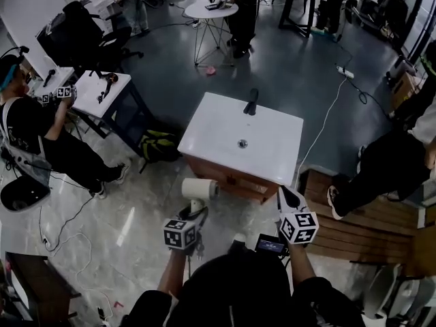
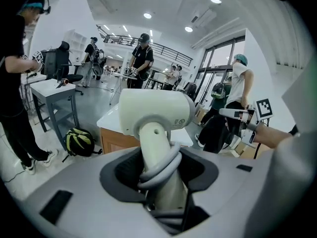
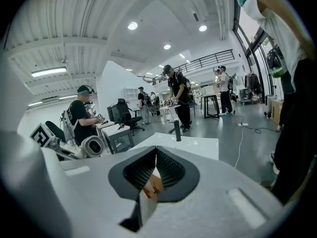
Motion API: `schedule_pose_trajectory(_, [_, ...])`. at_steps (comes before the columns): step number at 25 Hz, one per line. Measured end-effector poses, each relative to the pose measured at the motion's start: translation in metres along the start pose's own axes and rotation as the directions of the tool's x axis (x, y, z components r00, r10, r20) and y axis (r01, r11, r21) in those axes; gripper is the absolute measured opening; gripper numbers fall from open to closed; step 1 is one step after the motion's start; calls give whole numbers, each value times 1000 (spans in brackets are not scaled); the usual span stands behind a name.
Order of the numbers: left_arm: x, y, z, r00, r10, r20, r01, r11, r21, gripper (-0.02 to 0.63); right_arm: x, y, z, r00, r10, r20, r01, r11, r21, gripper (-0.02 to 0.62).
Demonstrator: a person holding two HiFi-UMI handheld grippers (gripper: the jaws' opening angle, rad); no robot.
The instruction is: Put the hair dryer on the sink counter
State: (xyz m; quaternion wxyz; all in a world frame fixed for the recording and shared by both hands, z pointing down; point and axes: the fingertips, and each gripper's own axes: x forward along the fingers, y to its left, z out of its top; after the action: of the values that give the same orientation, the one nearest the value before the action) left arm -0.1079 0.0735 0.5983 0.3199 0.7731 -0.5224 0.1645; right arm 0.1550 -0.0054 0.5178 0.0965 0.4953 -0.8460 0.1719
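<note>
My left gripper (image 1: 196, 210) is shut on the handle of a white hair dryer (image 1: 199, 189), whose barrel points up and forward. In the left gripper view the hair dryer (image 2: 156, 113) stands between the jaws of my left gripper (image 2: 161, 177), its grey cord (image 2: 161, 170) wound around the handle. The white sink counter (image 1: 225, 131) with a black faucet (image 1: 252, 101) stands just ahead on a wooden cabinet. My right gripper (image 1: 285, 195) hovers near the counter's front right corner. In the right gripper view, my right gripper (image 3: 156, 152) has its jaws closed together with nothing between them.
A yellow-black backpack (image 1: 158, 145) lies on the floor left of the counter. A white table (image 1: 102, 94) and a seated person are at the left. A wooden platform (image 1: 354, 216) and a standing person (image 1: 388, 162) are at the right. A cable (image 1: 327, 114) crosses the floor.
</note>
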Motion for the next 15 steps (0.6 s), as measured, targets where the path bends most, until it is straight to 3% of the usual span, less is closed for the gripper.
schedule_pose_trajectory(15, [42, 7, 36, 998, 59, -1, -59, 998, -27, 195, 57, -42, 20, 998, 56, -8, -56, 998, 12, 3])
